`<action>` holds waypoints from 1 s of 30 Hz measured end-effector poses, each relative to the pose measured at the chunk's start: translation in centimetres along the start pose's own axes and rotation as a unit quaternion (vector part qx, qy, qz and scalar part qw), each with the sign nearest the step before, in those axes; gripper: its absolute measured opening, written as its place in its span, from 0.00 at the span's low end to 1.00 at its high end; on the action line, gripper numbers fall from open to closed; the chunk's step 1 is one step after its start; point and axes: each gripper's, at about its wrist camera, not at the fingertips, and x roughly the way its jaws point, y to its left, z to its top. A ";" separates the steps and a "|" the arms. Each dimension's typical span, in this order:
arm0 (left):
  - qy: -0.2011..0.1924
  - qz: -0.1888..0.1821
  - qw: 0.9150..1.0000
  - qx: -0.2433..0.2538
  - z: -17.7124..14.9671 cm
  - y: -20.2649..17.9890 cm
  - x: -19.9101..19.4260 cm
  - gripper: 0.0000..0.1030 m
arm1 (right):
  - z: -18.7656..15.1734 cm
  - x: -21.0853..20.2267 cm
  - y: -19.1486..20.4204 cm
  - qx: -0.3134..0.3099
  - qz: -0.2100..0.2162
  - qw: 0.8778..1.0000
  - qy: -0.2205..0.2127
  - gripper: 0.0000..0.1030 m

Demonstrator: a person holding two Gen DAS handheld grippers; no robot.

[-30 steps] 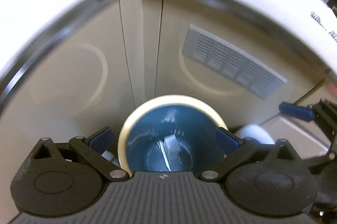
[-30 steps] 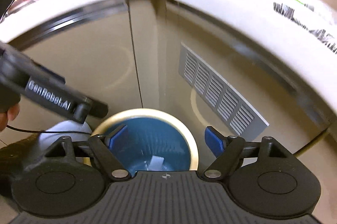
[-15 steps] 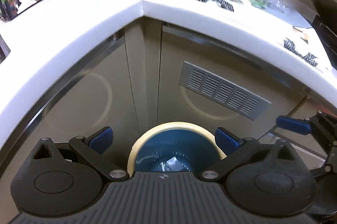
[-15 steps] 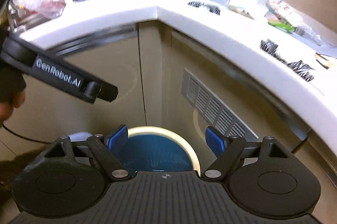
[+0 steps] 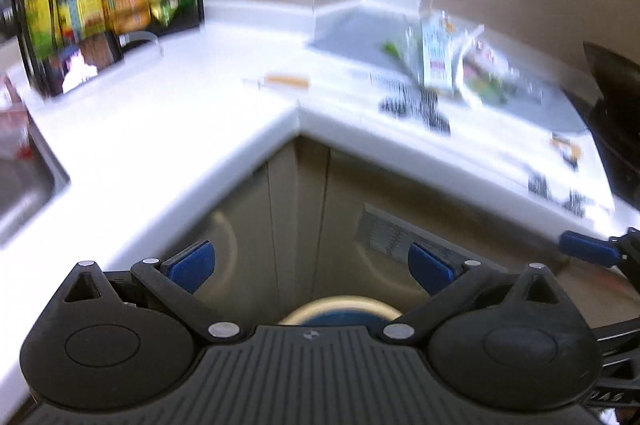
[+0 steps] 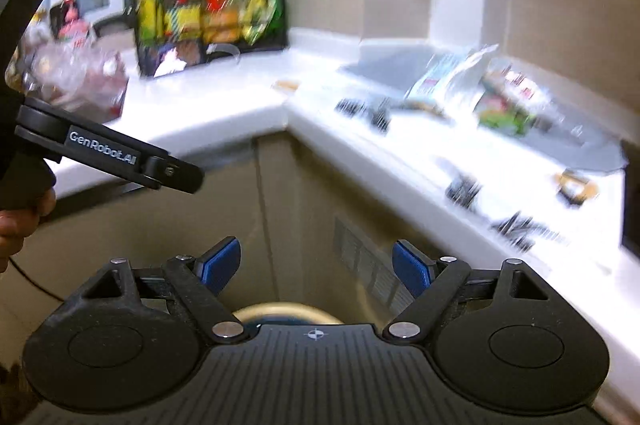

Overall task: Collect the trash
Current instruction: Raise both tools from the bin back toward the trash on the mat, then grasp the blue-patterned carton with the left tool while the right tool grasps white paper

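**Inspector:** Status of left gripper [image 5: 310,265]?

**Technician:** Blue pads spread wide, nothing between them. Positioned above the bin [image 5: 340,309], angled downward toward the cabinet doors [image 5: 248,265] behind the bin.

**Inspector:** Status of right gripper [image 6: 316,265]?

**Technician:** Likewise spread wide, nothing gripped. Also above the bin, just to the right of the left unit. Left unit held by a hand [image 6: 20,221], seen at the edge of the right wrist view.

**Inspector:** Condition of the bin?

**Technician:** Blue inside, cream rim. Mostly hidden under both gripper bodies; only the far arc of the rim visible. Contents not readable.

**Inspector:** Location of trash?

**Technician:** Up on the white countertop [image 5: 180,129], above and beyond the bin. Crumpled clear wrappers [image 5: 460,65] with printed labels up and to the right of the bin, near the wall. Black scraps [image 5: 416,105] closer to the counter edge, on the bin's side of the wrappers; more of the same farther right. Blurred, so no finer detail.

**Inspector:** Other fixtures?

**Technician:** Vent grille [image 5: 392,233] on the cabinet door just behind and right of the bin. Tan stick [image 5: 286,81] on the counter straight above the bin. Bottle rack [image 5: 100,5] far up and left of the bin. Sink [image 5: 20,193] at far left.
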 end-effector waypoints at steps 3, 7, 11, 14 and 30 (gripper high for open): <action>-0.019 0.002 1.000 0.005 2.2 -0.2 -0.4 1.00 | 1.1 -0.3 -1.5 0.015 -0.017 0.999 -0.029 0.85; -0.036 0.008 0.999 0.007 4.5 -0.8 -0.4 1.00 | 2.5 0.7 -3.7 0.034 -0.034 0.998 -0.049 0.86; -0.041 0.018 0.999 -0.005 5.5 -0.7 0.3 1.00 | 5.0 3.0 -6.6 0.077 -0.032 0.994 -0.077 0.86; -0.027 0.022 0.999 -0.004 5.5 -0.5 1.2 1.00 | 7.3 6.1 -9.5 0.126 -0.027 0.987 -0.095 0.87; -0.026 0.026 0.999 0.018 10.6 -2.7 5.1 1.00 | 9.0 19.6 -21.7 0.321 -0.038 0.940 -0.114 0.09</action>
